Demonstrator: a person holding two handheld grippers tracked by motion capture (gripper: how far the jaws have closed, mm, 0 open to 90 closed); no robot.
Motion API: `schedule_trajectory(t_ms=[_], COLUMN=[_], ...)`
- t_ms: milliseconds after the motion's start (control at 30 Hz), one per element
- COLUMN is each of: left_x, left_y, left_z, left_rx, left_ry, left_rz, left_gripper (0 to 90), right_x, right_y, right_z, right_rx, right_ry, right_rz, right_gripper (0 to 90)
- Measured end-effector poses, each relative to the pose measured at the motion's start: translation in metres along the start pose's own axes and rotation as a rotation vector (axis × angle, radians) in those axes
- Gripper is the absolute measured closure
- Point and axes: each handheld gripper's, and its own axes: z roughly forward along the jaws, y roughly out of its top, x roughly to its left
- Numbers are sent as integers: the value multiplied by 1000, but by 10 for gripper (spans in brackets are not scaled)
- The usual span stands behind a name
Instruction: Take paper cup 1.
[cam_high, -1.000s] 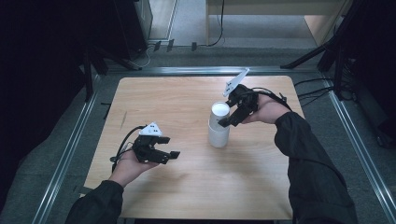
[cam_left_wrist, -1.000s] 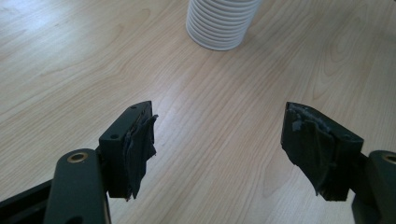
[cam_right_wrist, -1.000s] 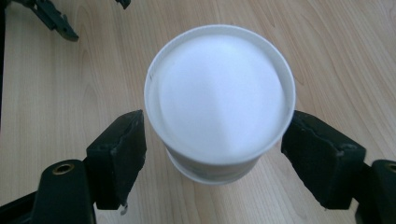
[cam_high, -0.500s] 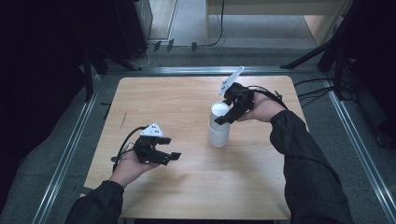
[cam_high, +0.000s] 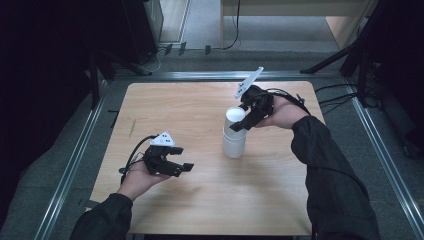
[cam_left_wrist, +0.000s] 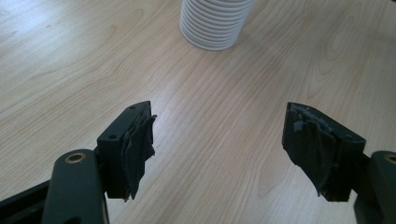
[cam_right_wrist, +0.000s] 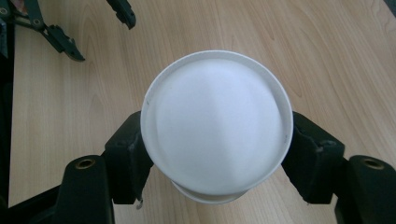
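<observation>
Right gripper (cam_high: 239, 124) was clamped on the top cup (cam_right_wrist: 216, 123) of the white cup stack (cam_high: 234, 136) — its jaws had just been closing, and in the right gripper view both pads pressed the cup's sides just under the rim, one on each side. That cup sat upside down, its flat base facing the camera, with the rim of the next cup showing just below it. The stack stood upright on the wooden table (cam_high: 200, 105), right of the middle, its ribbed lower edge resting on the wood in the left gripper view.

Left gripper (cam_high: 186, 168) was held in my left hand (cam_high: 140, 175) low over the near left part of the table, well apart from the stack. Its jaws stood apart with nothing but bare wood between them — worn grey padding visible on both pads (cam_left_wrist: 138, 144). It pointed toward the stack.
</observation>
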Motion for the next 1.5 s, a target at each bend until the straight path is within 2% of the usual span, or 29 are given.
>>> schedule_trajectory(t_ms=[367, 500, 667, 700, 833, 933, 1033, 1067, 1133, 1200, 1233, 1333, 1500], left_x=[-1, 0, 0, 0, 0, 0, 0, -1, -1, -2, -3, -4, -6], left_y=[0, 0, 0, 0, 0, 0, 1, 1, 2, 3, 3, 4, 5], left_z=[0, 0, -1, -1, -1, 0, -1, -1, -2, -2, -2, -2, -3], left_rx=[-3, -4, -4, -5, -4, -9, -10, -13, -15, -17, -18, -18, -30], left_ry=[-2, -2, -3, -2, -2, -8, -17, -20, -24, -30, -37, -43, -62], left_rz=[-3, -5, -4, -3, -4, -7, -9, -9, -10, -11, -7, -2, 8], left_gripper=[246, 243, 239, 239, 234, 225, 207, 204, 193, 187, 183, 172, 164], right_x=[7, 9, 12, 15, 18, 26, 31, 37, 40, 50, 54, 64, 75], right_y=[19, 24, 30, 33, 37, 43, 45, 45, 45, 42, 40, 35, 22], right_z=[-25, -34, -46, -53, -62, -76, -82, -87, -88, -89, -88, -83, -72], right_rx=[-5, -6, -18, -21, -31, -41, -49, -60, -61, -63, -58, -55, -61], right_ry=[-6, -17, -16, -21, -29, -32, -21, -10, -6, 11, 22, 51, 66], right_rz=[10, -14, -10, -15, -26, -42, -46, -57, -65, -88, -85, -100, -110], right_gripper=[323, 325, 325, 326, 326, 327, 328, 328, 328, 329, 329, 329, 330])
